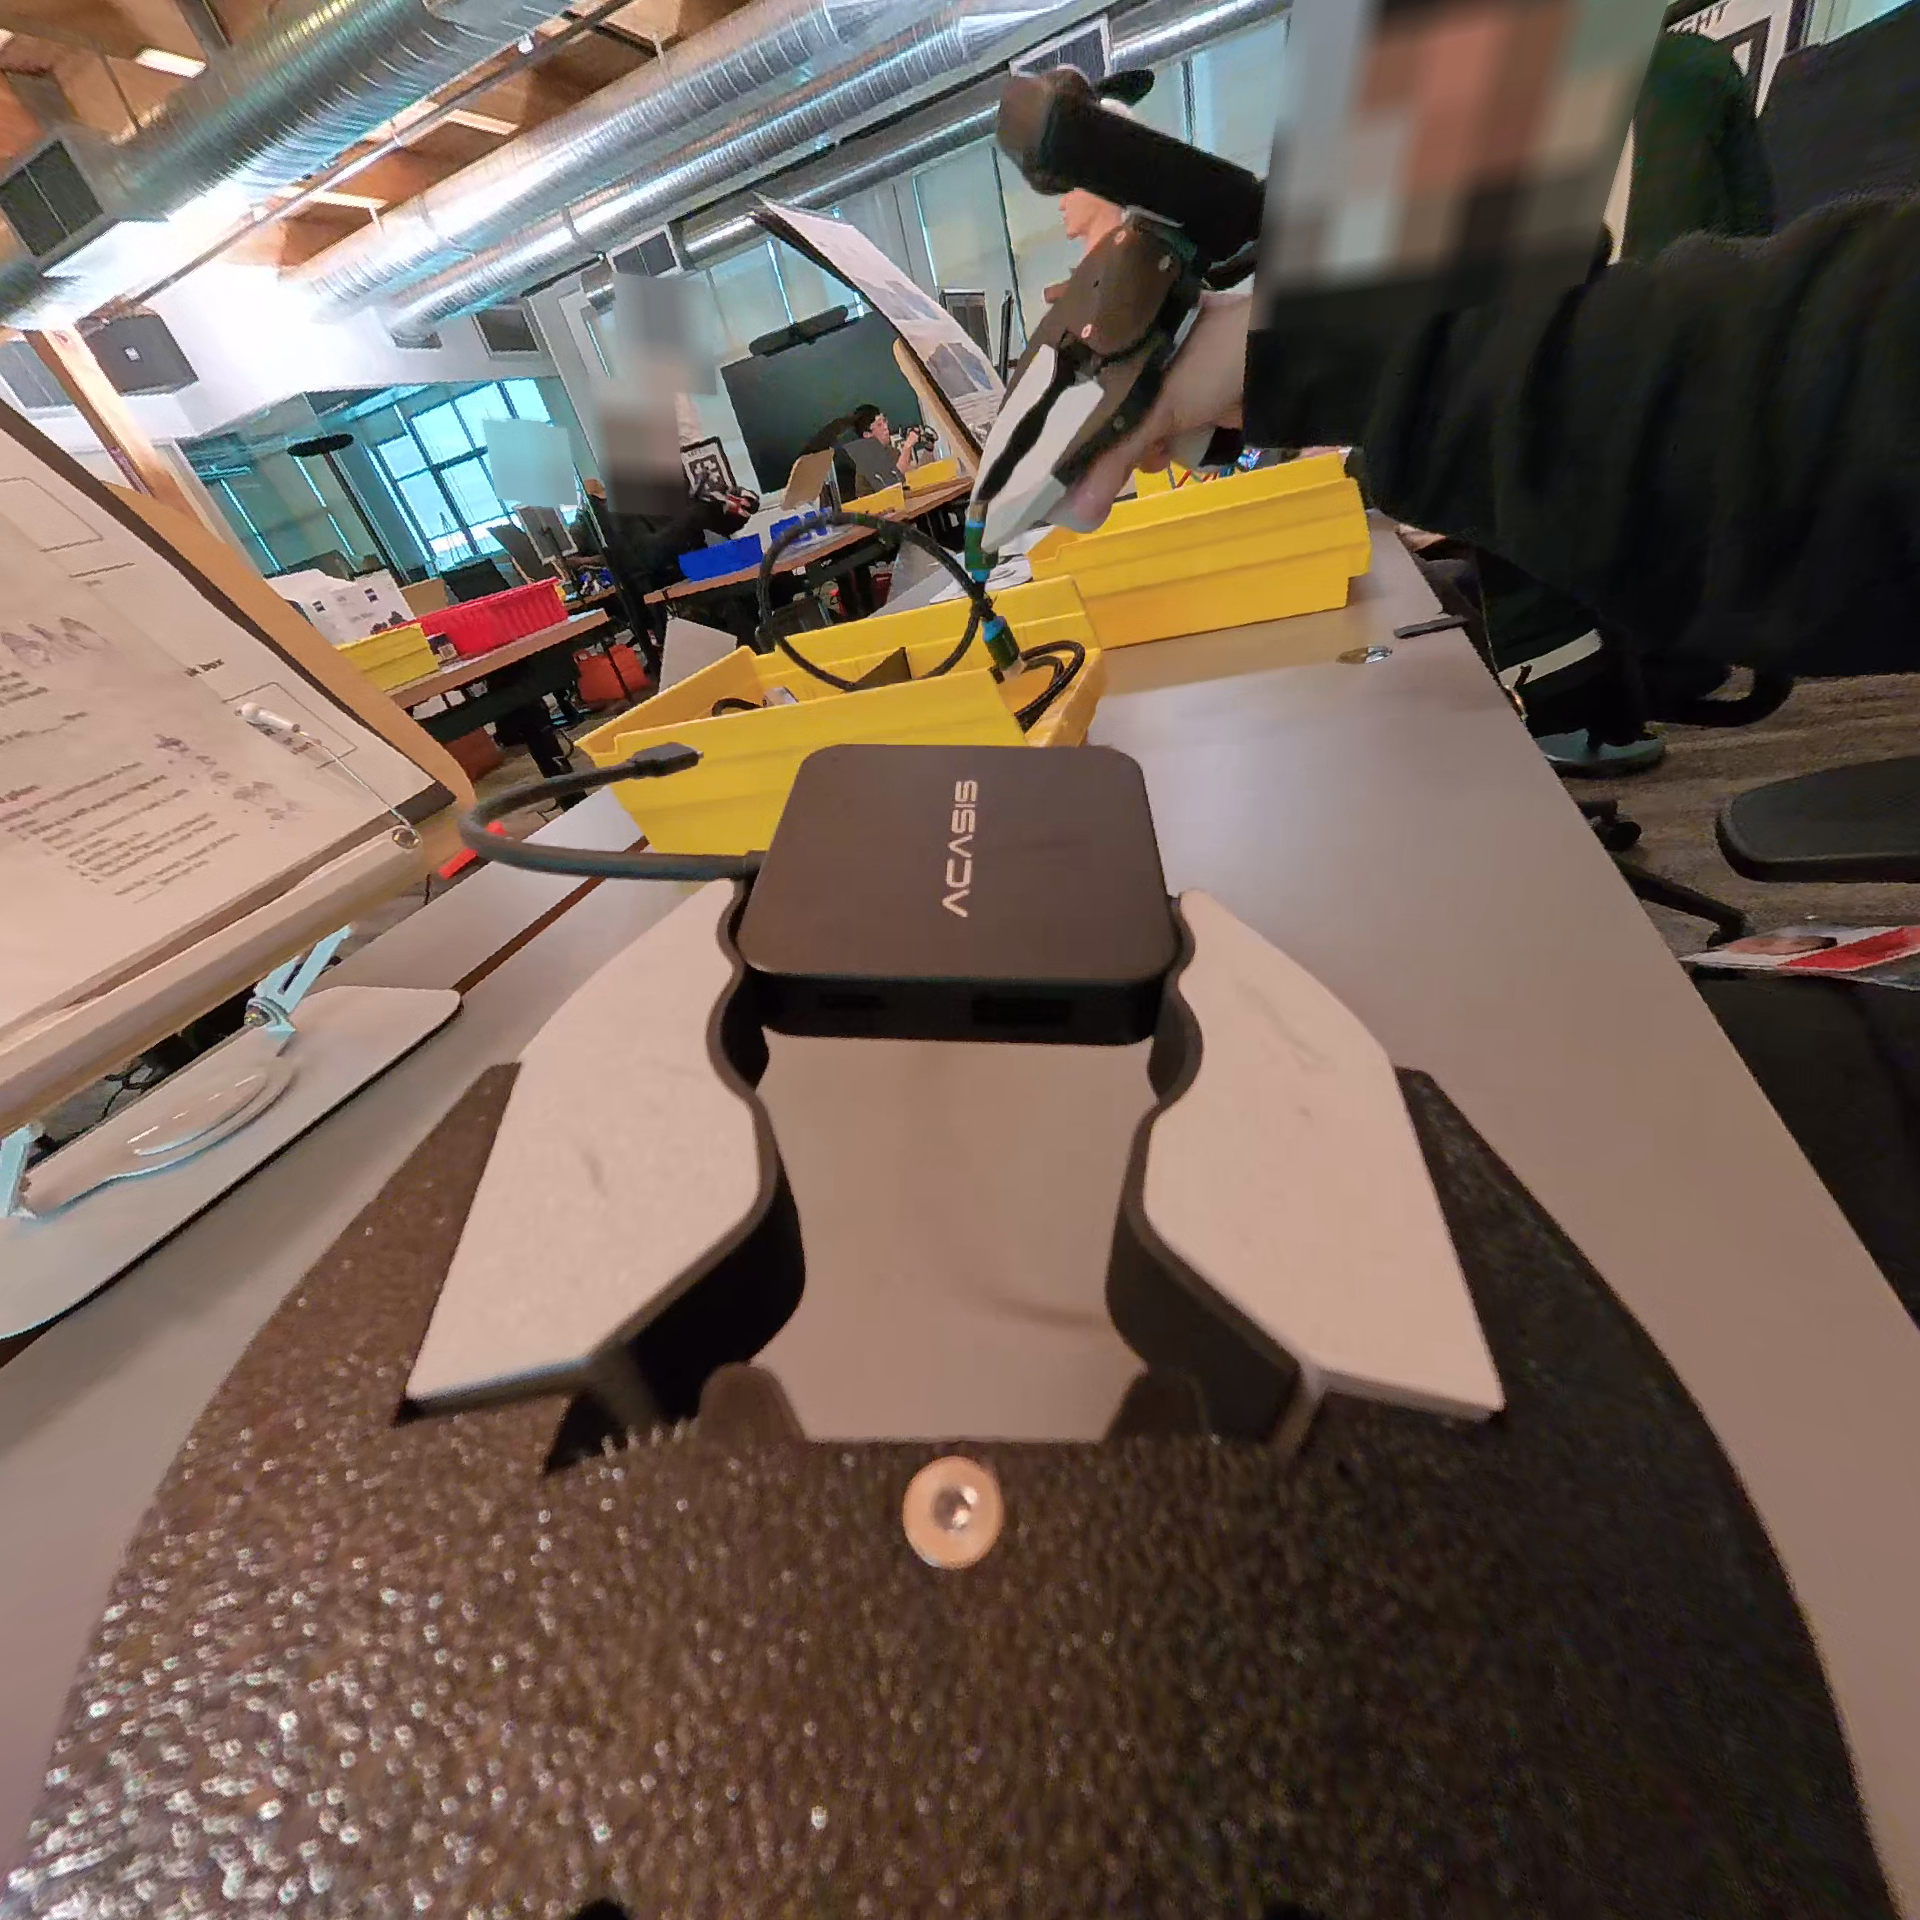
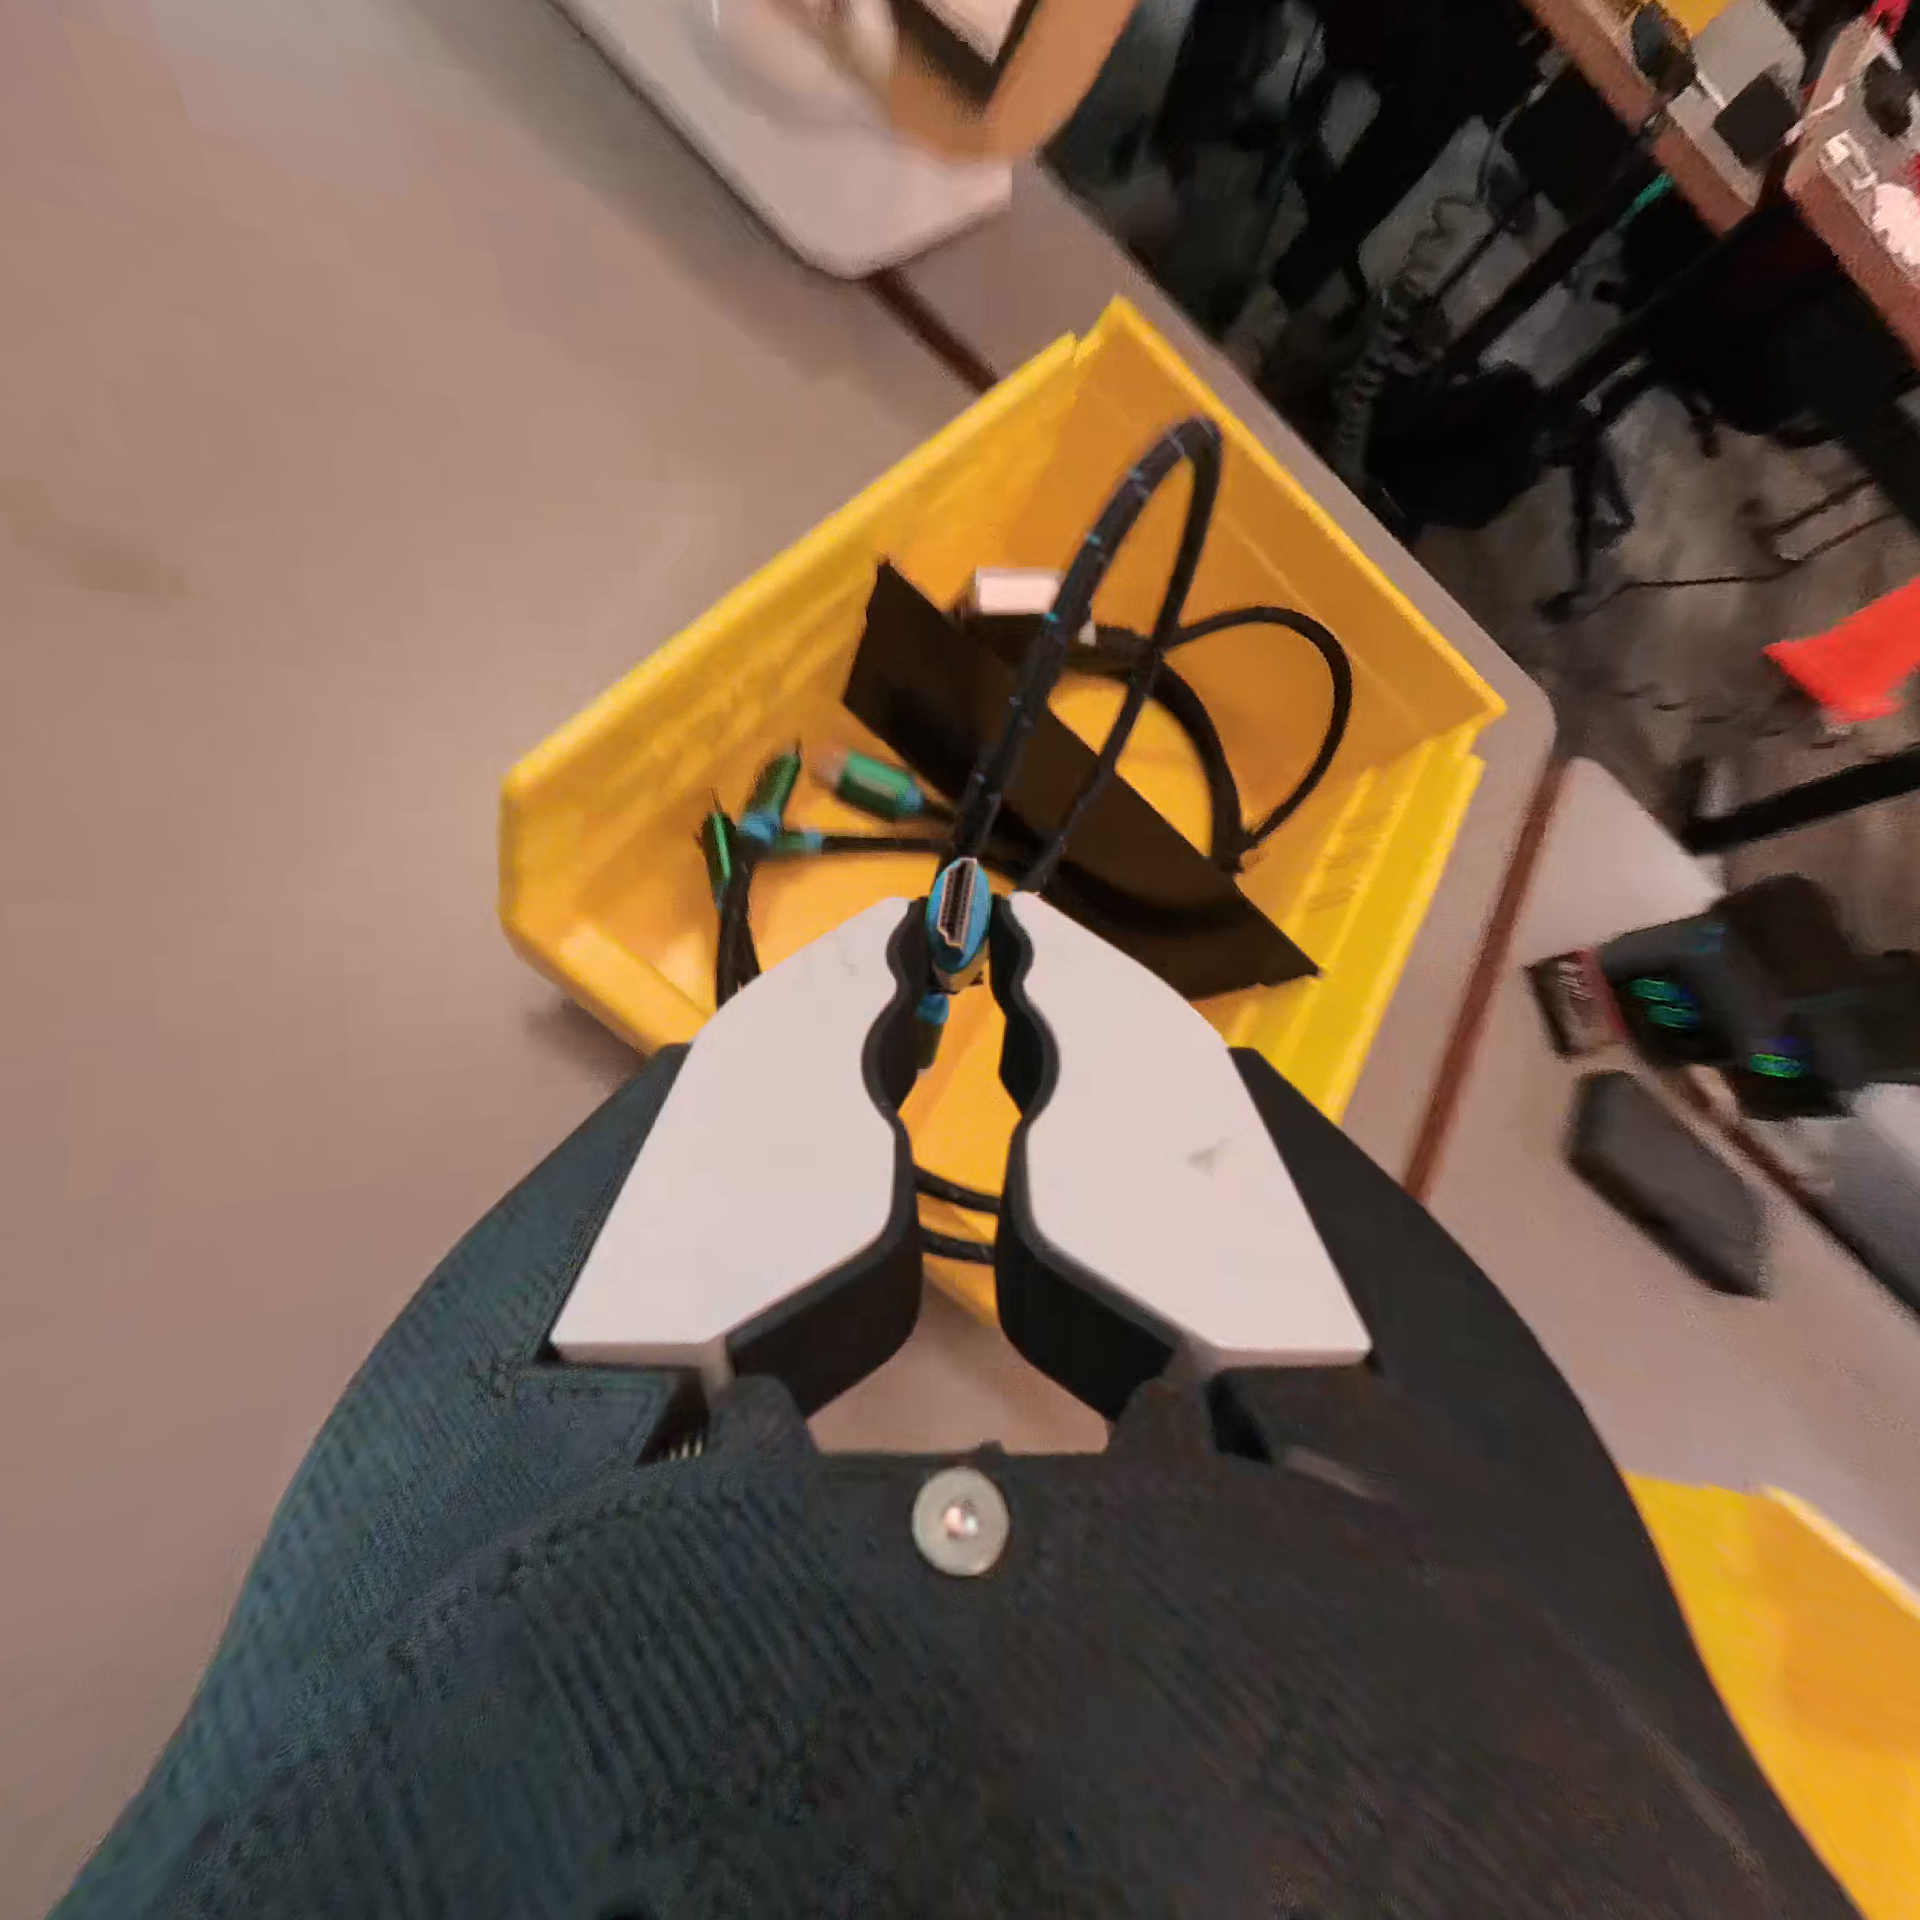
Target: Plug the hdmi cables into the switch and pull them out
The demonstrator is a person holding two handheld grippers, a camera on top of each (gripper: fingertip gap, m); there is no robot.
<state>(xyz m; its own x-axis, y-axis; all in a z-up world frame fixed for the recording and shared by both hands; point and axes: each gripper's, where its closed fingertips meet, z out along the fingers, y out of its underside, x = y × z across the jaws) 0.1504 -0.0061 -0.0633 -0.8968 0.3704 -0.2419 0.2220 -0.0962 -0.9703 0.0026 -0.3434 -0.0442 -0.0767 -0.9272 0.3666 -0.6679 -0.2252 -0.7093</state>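
The left gripper (image 1: 956, 971) lies low and nearly level over the grey table (image 1: 1351, 831), its two fingers closed against the sides of the black switch (image 1: 956, 862), which sits flat on the table with its port face turned toward the camera. A short black lead (image 1: 582, 831) runs from the switch's far left corner and curls off to the left. Just behind the switch stands a yellow bin (image 1: 810, 727). Above the bin, the right gripper (image 1: 992, 525) is held up in the air by a hand (image 1: 1174, 416) in a dark sleeve, tilted steeply so its fingers point down toward the bin. In the right wrist view this gripper (image 2: 961, 935) is clamped on the blue plug (image 2: 956, 914) of an HDMI cable (image 2: 1101, 623), the plug's metal end facing back at the camera between the fingertips; the black braided cable loops upward from the plug and drops down into the bin (image 2: 1382, 644). More cables with green and blue plugs (image 2: 769, 810) lie in the bin's near left corner, beside a black divider (image 2: 1039, 790). A second yellow bin (image 1: 1226, 551) stands farther back on the table, and a stand with a printed sheet (image 1: 156, 727) is at the left.
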